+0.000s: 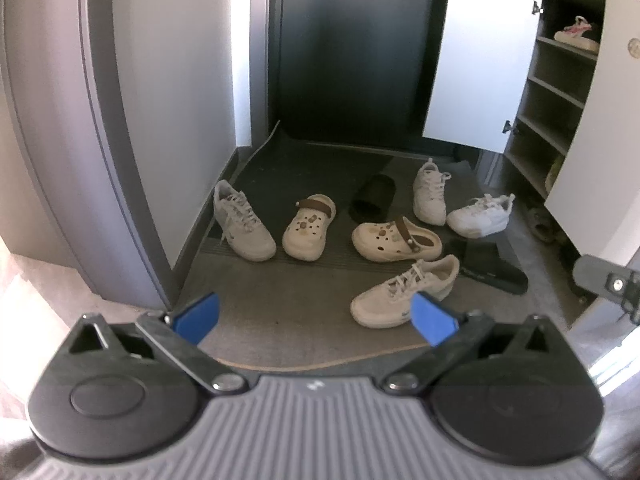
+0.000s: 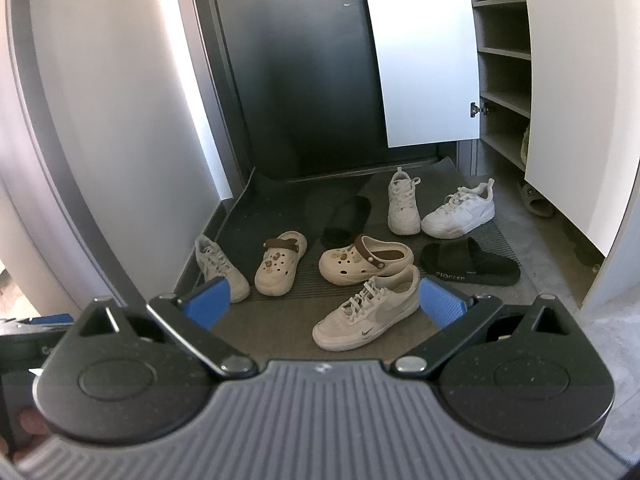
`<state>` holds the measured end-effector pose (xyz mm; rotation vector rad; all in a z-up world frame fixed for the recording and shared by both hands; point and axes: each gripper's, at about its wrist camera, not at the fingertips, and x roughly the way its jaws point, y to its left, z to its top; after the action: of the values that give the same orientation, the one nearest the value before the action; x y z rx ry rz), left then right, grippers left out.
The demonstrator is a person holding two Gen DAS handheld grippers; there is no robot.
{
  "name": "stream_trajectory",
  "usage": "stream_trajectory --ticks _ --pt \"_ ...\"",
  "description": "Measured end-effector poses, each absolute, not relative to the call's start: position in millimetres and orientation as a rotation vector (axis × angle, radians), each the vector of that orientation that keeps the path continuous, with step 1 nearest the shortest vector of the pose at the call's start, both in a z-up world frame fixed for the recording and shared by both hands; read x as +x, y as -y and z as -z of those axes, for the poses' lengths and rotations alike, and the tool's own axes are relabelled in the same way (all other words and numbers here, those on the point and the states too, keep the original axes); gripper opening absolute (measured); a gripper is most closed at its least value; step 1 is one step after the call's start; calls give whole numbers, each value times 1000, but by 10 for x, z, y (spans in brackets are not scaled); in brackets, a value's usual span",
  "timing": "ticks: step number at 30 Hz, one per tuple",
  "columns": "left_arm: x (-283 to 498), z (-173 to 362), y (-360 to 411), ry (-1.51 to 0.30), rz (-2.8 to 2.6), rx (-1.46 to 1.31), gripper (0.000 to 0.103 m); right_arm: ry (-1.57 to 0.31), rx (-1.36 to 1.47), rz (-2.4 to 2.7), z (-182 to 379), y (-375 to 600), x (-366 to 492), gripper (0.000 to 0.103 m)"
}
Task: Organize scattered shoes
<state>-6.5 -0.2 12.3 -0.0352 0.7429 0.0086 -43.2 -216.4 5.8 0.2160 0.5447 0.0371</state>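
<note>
We are right at the start: no shoe is picked up yet. Eight shoes lie all mixed up on the dark mat [image 2: 280, 208] by the door [image 2: 304, 60]. The tall shoe cupboard [image 2: 500, 80] stands open on the right, with bare shelves waiting.

Our left gripper [image 1: 316, 314] and right gripper [image 2: 324, 300] are both spread wide and hold nothing. They hang above the floor, well back from the shoes.

The closest shoe is the cream sneaker [image 2: 366, 312]. We think it goes first, so we must reach down and pinch its side. Its twin [image 2: 222, 270] sits far left, with two clogs [image 2: 280, 262] between them.
</note>
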Motion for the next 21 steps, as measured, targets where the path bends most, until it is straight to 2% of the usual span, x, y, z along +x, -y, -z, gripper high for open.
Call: stream_trajectory --ticks 21 --pt "-47 -91 -62 -741 21 -62 103 -561 216 -44 -49 2130 -408 103"
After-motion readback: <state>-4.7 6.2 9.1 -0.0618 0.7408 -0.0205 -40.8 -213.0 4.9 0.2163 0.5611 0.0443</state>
